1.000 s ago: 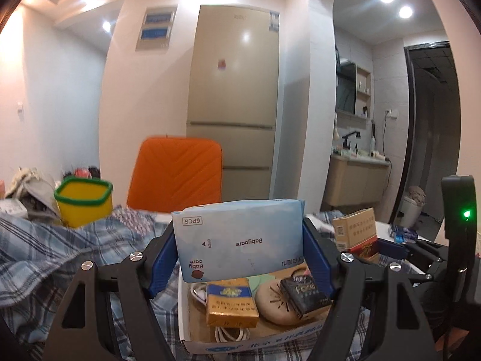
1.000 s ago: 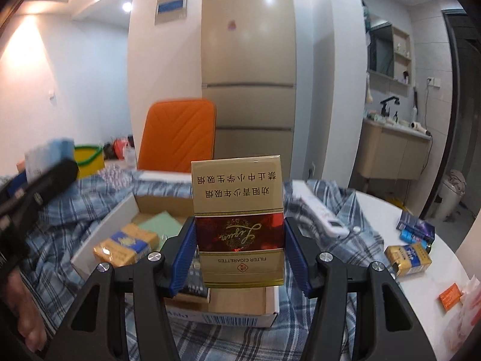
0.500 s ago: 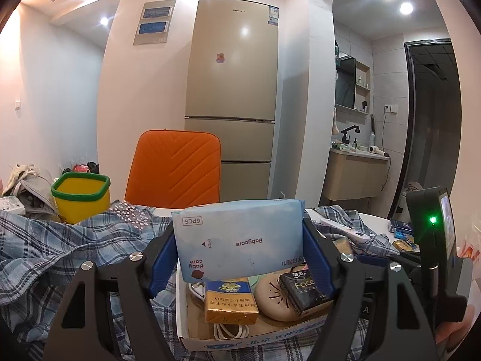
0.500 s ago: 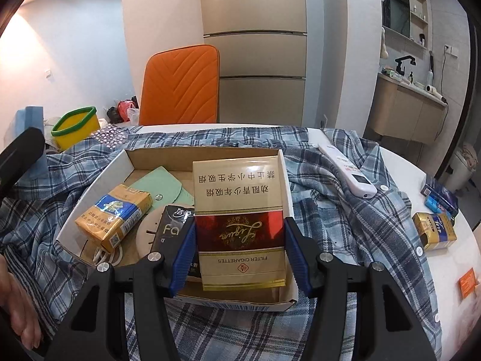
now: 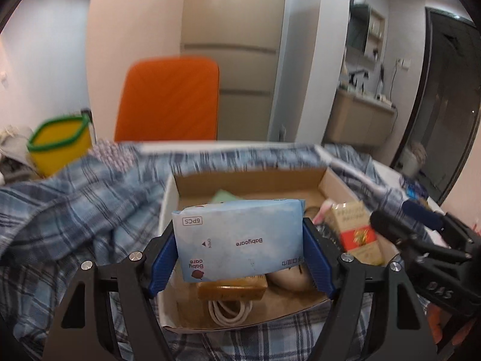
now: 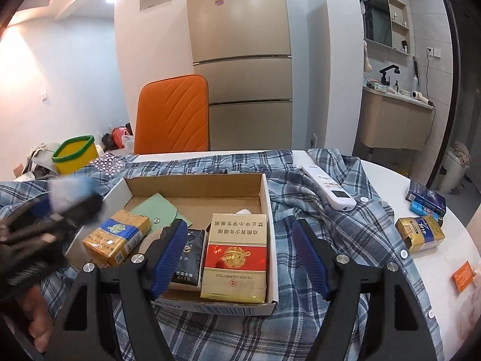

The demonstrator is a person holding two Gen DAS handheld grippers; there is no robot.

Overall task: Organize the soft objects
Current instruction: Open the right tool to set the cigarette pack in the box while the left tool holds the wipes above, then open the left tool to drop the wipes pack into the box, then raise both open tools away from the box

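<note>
While we grip the wipes pack [image 5: 239,239] between the pads of the left gripper [image 5: 239,258], it hangs above the near half of the cardboard box [image 6: 267,210] and does not yet rest on the contents. In the right wrist view the pack appears only as a blurred pale shape at 9 o'clock.

Half a second ago the right gripper [image 6: 237,258] clamped the red-and-gold cigarette carton [image 6: 234,255]. Its jaws are now spread wide, clear of the carton on both sides, and the carton lies against the box wall at 3 o'clock. We judge that placement complete.

Beside the carton, toward 9 o'clock, lies a black packet [image 6: 188,258], then a yellow-and-blue pack [image 6: 117,237]. A green pouch [image 6: 154,209] sits at 11 o'clock. In the left wrist view a coiled white cable [image 5: 230,311] and a round beige item [image 5: 287,275] lie at the near end, below the wipes pack.

The left view has dropped toward the box since the earlier frame and is blurred. We take this as the start of the next placement.

Free floor remains at the far end of the box, at 12 o'clock.

Outside the box, the plaid shirt [image 6: 315,210] underlies it, with a white remote [image 6: 327,188] at 1 o'clock and loose packs [image 6: 419,233] at 3 o'clock.
</note>
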